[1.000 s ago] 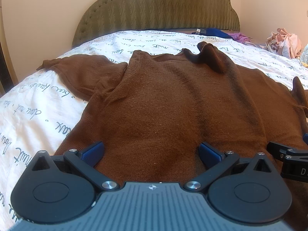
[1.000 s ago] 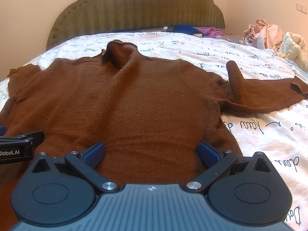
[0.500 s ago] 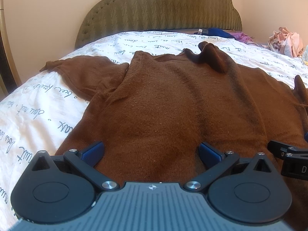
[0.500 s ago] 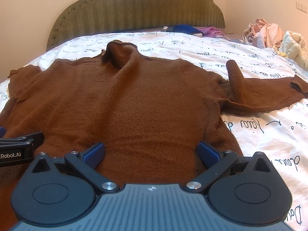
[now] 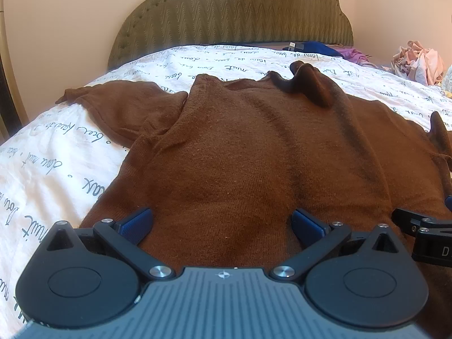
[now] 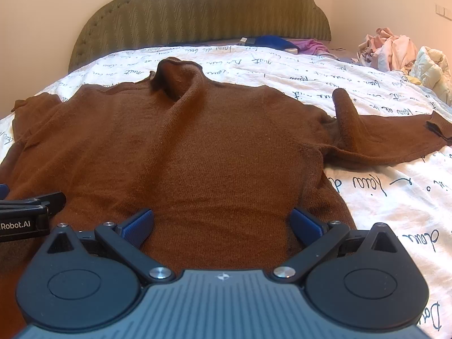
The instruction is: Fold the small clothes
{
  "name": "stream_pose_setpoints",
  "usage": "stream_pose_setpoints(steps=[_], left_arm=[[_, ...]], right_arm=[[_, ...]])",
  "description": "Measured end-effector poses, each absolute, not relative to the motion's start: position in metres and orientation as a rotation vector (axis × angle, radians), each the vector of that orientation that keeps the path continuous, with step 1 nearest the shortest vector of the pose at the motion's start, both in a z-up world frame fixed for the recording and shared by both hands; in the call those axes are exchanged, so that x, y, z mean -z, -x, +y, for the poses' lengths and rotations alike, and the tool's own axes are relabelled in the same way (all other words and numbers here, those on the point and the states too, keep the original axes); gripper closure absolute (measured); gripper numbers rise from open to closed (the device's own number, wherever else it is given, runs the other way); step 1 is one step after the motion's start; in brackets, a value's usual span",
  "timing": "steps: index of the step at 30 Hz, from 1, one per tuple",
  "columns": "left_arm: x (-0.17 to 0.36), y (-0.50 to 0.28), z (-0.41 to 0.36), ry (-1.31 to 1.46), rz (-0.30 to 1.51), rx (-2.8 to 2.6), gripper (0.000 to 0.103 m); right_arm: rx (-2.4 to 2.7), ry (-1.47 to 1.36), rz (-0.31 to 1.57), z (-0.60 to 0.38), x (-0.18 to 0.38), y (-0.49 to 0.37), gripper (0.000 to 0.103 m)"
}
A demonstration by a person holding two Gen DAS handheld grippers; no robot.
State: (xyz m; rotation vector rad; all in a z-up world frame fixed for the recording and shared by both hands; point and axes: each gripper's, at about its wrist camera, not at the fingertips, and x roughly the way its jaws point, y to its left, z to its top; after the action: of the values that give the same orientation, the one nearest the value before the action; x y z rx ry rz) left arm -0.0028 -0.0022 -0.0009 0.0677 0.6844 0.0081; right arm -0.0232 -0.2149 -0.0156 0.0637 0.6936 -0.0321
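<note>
From the left wrist camera, a brown sweater (image 5: 254, 152) lay spread flat, front up, on a bed covered by a white sheet (image 5: 42, 169) printed with dark handwriting. Its collar (image 5: 308, 84) pointed toward a green padded headboard (image 5: 234, 17), and one sleeve (image 5: 118, 107) reached out to the left across the sheet. The left gripper (image 5: 221, 224) sat low over the sweater's hem, level and aimed toward the headboard, its two blue fingers (image 5: 135, 223) spread wide apart with only brown knit between them and nothing pinched. At the right edge, part of the other black tool poked into view beside it. Far off to the right, a heap of pale clothes (image 5: 418, 62) was piled on the bed, and a blue garment (image 5: 313, 46) lay near the headboard.

From the right wrist camera, the same sweater (image 6: 197, 147) filled the middle of the picture, its other sleeve (image 6: 395, 138) stretched out to the right with a fold standing up near the shoulder. The right gripper (image 6: 221, 224) also hovered low at the hem, level and facing the headboard (image 6: 197, 11), its blue fingers (image 6: 306, 223) wide apart and gripping nothing. The left tool's black arm showed at the left edge, just beside it. The clothes heap (image 6: 395, 50) sat at the far right
</note>
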Motion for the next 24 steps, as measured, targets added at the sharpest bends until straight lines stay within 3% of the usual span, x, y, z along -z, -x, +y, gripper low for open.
stream_pose_setpoints(steps=[24], left_arm=[[0.0013, 0.0031, -0.0041, -0.064, 0.685, -0.007, 0.0]], right_arm=[[0.026, -0.069, 0.698, -0.2162, 0.0155, 0.026, 0.0]])
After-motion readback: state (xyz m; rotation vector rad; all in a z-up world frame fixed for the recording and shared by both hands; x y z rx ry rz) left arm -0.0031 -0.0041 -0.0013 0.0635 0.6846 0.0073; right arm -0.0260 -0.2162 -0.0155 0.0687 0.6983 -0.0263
